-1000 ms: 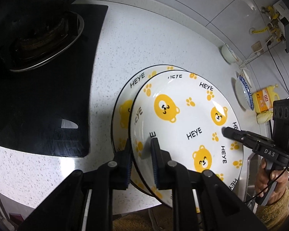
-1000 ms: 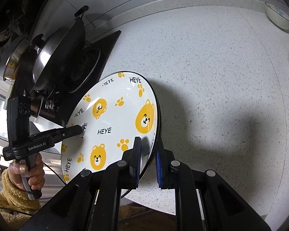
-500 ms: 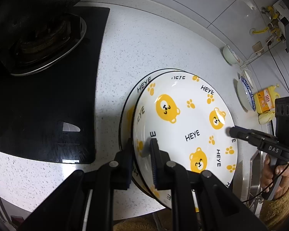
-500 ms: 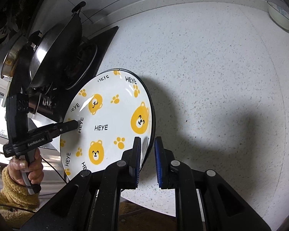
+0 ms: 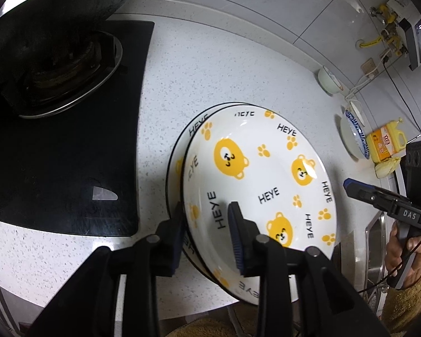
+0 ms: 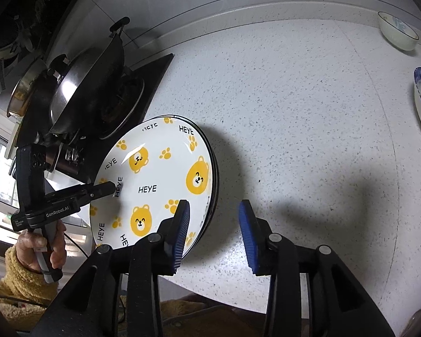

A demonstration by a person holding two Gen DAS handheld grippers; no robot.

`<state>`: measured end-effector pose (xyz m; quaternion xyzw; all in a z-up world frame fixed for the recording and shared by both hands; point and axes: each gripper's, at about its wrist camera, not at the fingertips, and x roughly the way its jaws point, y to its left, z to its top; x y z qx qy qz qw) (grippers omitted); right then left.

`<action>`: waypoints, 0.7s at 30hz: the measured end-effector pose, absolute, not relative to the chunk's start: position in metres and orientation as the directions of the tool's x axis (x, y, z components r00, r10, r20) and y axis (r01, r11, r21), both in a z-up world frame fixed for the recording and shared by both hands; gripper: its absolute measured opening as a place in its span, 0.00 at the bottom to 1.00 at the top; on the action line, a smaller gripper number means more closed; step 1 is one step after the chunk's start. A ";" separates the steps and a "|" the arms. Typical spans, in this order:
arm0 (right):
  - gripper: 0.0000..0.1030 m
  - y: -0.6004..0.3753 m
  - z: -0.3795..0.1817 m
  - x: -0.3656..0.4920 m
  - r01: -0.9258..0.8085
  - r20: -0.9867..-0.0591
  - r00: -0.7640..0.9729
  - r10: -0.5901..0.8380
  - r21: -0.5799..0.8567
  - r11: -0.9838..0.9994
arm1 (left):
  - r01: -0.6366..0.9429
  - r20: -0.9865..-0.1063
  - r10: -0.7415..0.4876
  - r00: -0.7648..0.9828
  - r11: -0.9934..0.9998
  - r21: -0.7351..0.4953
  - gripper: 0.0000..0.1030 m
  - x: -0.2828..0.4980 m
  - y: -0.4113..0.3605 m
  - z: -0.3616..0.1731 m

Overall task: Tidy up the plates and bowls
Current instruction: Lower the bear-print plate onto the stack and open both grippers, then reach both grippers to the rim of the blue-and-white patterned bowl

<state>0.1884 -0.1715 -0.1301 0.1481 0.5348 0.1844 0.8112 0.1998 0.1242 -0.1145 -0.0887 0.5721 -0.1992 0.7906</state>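
Between our left gripper's (image 5: 207,236) blue ribbed pads (image 5: 235,241), we see the near rim of the stacked bear plates: the jaws stand spread, one pad under the rim and one over the glazed face, neither clearly pressing. The top plate (image 5: 266,191) is round, glossy white ceramic with a thin dark edge, printed with yellow bear faces, yellow paw prints and the word "HEYE" repeated in black. It sits on a matching lower plate (image 5: 179,151) whose rim, also reading "HEYE", peeks out on the left.

Our right gripper (image 6: 216,233) is likewise open, its pads wide apart; the left pad overlaps the stack's right rim in that view, and the other hangs over bare counter. From this side the left gripper's black body reads "GenRobot.AI", while in the left wrist view the right gripper's body shows "DAS". Yellow fleece sleeves cover both wrists.

Both plates rest on a white speckled stone countertop (image 5: 224,70). Left of the left gripper lies a black glass hob (image 5: 70,154) with a round metal burner ring, and a dark steel wok (image 6: 89,84) sits on it. Farther off to the right we see a blue-patterned plate (image 5: 353,137), a yellow dish-soap bottle (image 5: 384,146) whose label is too small to read, and, farthest, a small pale bowl (image 5: 328,80) beside the grey tiled wall.
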 end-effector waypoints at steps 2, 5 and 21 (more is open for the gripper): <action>0.34 -0.175 -0.127 0.184 -0.135 -0.813 0.370 0.450 0.432 0.892 | 0.213 -0.868 -0.418 0.269 0.905 -0.370 0.30 0.199 0.125 -0.113; 0.37 -0.183 -0.123 0.177 -0.123 -0.809 0.388 0.441 0.428 0.895 | 0.211 -0.863 -0.425 0.272 0.902 -0.378 0.34 0.198 0.125 -0.110; 0.40 -0.221 -0.110 0.124 -0.014 -0.785 0.483 0.388 0.436 0.900 | 0.282 -0.884 -0.271 0.380 0.945 -0.169 0.49 0.177 0.107 -0.089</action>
